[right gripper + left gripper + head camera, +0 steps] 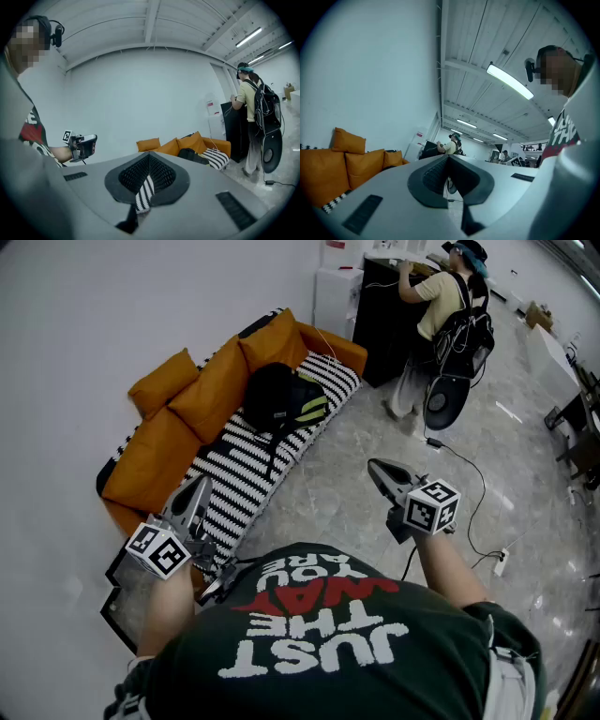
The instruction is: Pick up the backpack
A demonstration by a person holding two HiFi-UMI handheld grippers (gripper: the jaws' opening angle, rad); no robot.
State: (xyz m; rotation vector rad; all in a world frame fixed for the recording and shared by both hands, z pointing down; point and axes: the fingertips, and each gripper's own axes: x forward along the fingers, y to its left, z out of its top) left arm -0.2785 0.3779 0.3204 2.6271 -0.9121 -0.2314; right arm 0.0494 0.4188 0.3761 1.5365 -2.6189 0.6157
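Note:
The black backpack (281, 397) with yellow-green trim lies on the striped cover of the orange sofa (178, 418), well ahead of both grippers. It also shows far off in the right gripper view, as the backpack (190, 154) on the sofa (178, 145). My left gripper (201, 484) is held over the sofa's near end, its jaws together with nothing in them (448, 158). My right gripper (374, 466) hangs over the marble floor to the right of the sofa, shut and empty (149, 154). From the right gripper view the left gripper (82, 146) is seen at the left.
A person (441, 306) wearing a black backpack stands at a black cabinet (380, 320) beyond the sofa's far end, next to a white unit (337, 292). A cable (469, 486) and a power strip (500, 562) lie on the floor at right. A dark frame (117, 607) sits by my left.

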